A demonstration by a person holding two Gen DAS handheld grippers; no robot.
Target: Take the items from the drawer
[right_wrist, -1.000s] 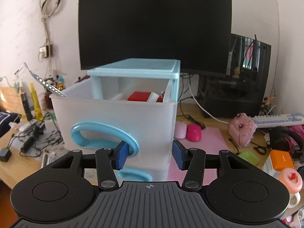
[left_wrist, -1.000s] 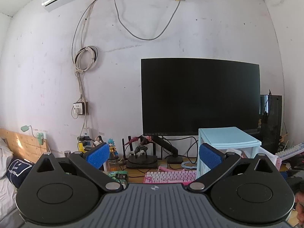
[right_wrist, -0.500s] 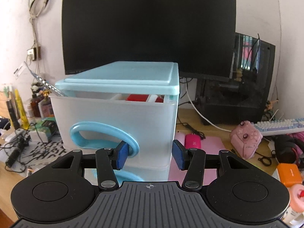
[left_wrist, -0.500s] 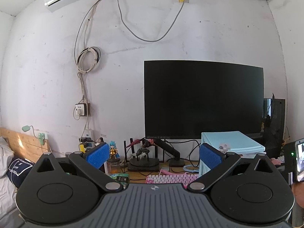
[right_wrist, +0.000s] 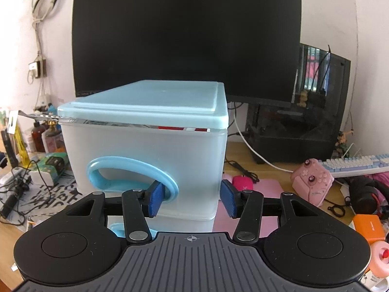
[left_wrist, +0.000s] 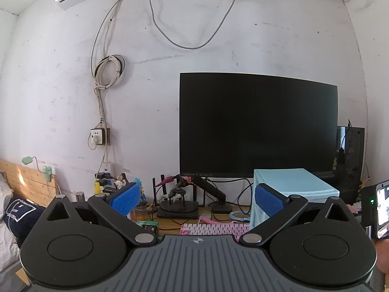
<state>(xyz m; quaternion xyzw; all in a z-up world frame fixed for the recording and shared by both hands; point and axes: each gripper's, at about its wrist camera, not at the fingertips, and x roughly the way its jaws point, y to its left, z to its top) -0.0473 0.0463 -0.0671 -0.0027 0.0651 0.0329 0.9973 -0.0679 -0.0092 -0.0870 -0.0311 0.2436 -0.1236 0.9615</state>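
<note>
Right wrist view: translucent drawer nearly shut; right gripper fingers released near blue loop handle, which must be grasped and pulled.

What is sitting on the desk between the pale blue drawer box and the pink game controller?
In the right wrist view, a pink mouse on a pink mat lies between the drawer box and the controller.

Your left tool and right tool look alike: black linkage arms, silver pivot screws, round discs. Both carry blue textured pads and a grey ribbed body.
</note>
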